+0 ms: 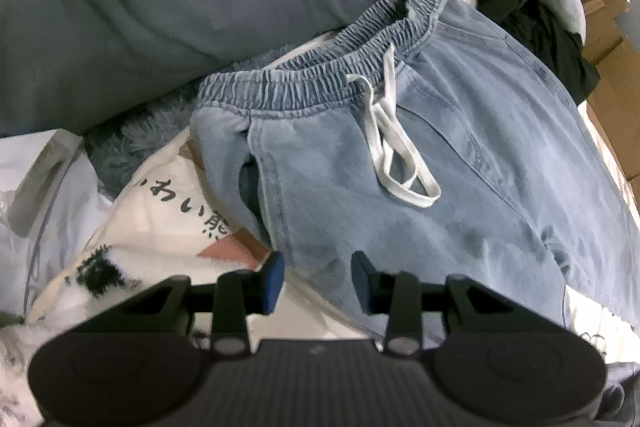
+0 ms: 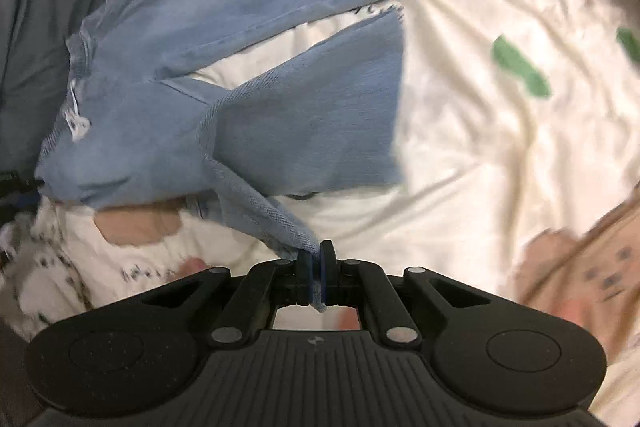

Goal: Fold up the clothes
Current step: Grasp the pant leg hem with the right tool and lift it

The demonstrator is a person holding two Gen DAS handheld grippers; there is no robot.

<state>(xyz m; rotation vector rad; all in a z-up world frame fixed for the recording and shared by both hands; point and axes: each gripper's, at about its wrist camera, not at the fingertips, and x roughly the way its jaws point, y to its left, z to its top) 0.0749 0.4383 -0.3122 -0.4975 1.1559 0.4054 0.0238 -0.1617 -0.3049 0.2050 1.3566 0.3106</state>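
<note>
Over the bed, right tongs (image 2: 316,259) clamp the jeans (image 2: 240,115) hem; left tongs (image 1: 318,267) stand partly apart above denim.

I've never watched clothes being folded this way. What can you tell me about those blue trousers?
The trousers look like soft, faded light-blue denim, with a gathered elastic waistband and a white drawstring lying loose on the front. They lie spread on a cream printed bedsheet, legs apart. The right tool is shut on one leg's edge, pulling it up; the left tool hovers partly open.
</note>
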